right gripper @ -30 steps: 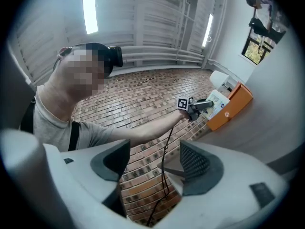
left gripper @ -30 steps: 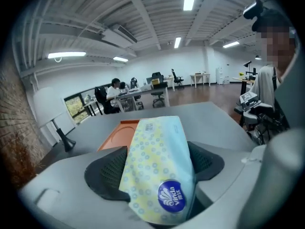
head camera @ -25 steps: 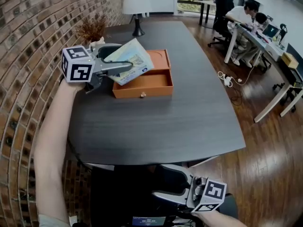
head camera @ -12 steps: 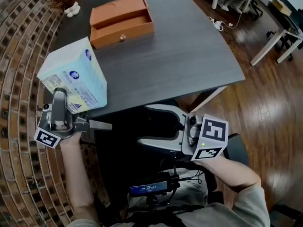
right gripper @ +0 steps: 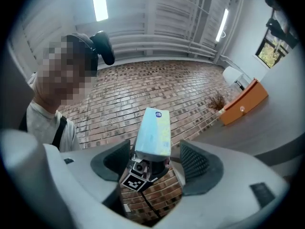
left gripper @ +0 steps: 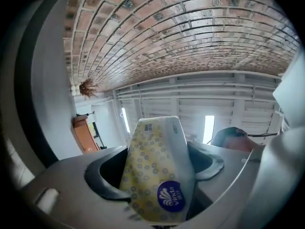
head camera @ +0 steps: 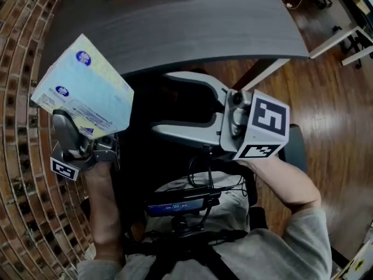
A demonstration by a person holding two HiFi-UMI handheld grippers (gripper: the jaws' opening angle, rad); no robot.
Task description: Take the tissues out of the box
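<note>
one tissue pack [head camera: 81, 89] clamped in the left gripper [left gripper: 159, 173] — the right gripper [head camera: 161, 101] has its two jaws apart.

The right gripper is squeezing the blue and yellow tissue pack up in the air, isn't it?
Not quite. It is the left gripper that is squeezing the tissue pack up in the air, as the left gripper view shows. The right gripper has its jaws apart and grips nothing.
</note>
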